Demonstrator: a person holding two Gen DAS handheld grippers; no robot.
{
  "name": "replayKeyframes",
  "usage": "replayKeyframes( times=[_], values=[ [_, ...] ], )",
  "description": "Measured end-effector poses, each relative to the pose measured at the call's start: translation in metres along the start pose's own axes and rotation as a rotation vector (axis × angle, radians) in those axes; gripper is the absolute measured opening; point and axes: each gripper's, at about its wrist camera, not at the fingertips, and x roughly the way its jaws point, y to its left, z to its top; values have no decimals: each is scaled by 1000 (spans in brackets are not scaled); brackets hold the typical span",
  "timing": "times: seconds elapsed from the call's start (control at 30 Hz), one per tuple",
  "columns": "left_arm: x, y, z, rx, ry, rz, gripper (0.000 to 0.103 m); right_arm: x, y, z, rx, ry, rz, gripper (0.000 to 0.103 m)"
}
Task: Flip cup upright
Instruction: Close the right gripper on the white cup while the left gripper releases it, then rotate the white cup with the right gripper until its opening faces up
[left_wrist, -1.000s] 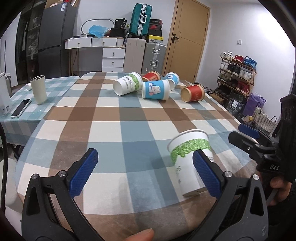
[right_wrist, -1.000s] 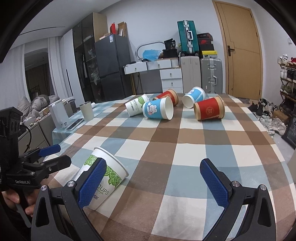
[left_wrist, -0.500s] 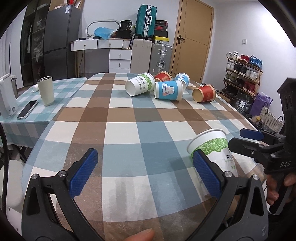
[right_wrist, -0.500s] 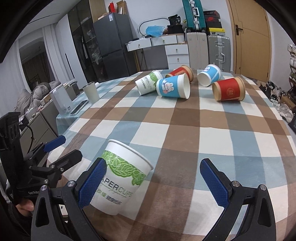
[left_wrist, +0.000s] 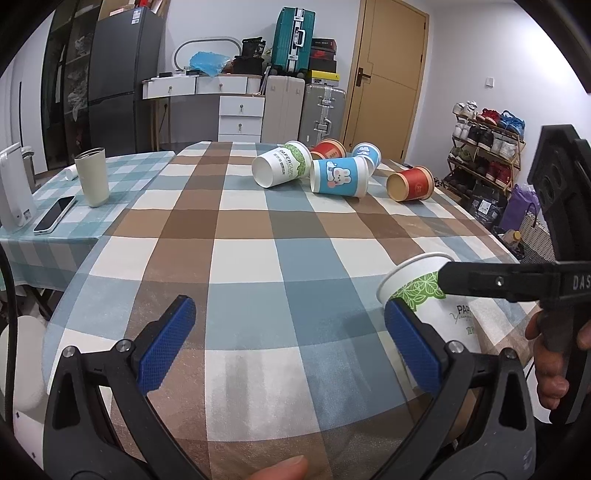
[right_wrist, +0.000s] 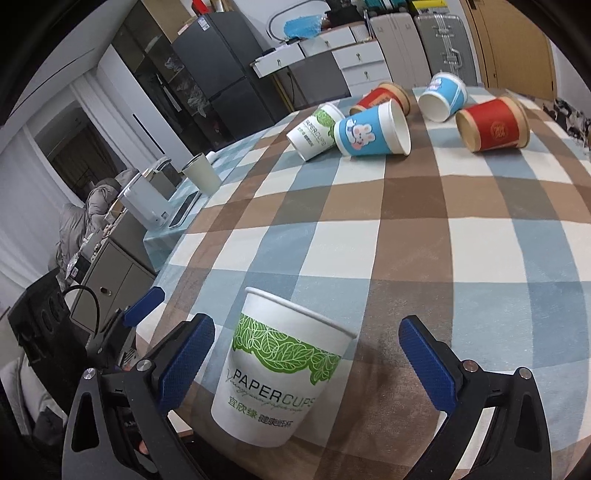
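A white paper cup with a green leaf band stands upright near the front edge of the checked table. It sits between the open jaws of my right gripper, closer to the left pad, which does not touch it. In the left wrist view the same cup is at the right, behind my left gripper's right pad and partly hidden by the right gripper's black finger. My left gripper is open and empty over the table.
Several paper cups lie on their sides at the far end: white-green, blue rabbit, red. A tumbler, a phone and a white appliance sit on the left side table.
The white-green cup has gone from tilted to upright between the right gripper's jaws. The right gripper has tilted and moved closer to it. The left gripper has shifted left, away from the cup.
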Motion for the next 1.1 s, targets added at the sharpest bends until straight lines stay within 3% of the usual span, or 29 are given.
replayKeyframes(
  times=[0.17, 0.23, 0.33, 0.57, 0.87, 1.1],
  values=[
    [0, 0, -1, 1, 2, -1, 102, 11, -5, 1, 54, 57, 40, 94],
    [0, -1, -1, 4, 5, 0, 102, 15, -7, 1, 68, 73, 52, 84],
    [0, -2, -1, 4, 3, -2, 102, 16, -7, 1, 70, 80, 81, 78],
    [1, -3, -2, 6, 4, -2, 102, 13, -8, 0, 62, 77, 112, 76],
    [2, -5, -3, 10, 7, -1, 102, -1, -1, -3, -32, -34, 63, 75],
    [2, -5, -3, 10, 7, -1, 102, -4, 16, -3, -180, -144, -52, 75]
  ],
)
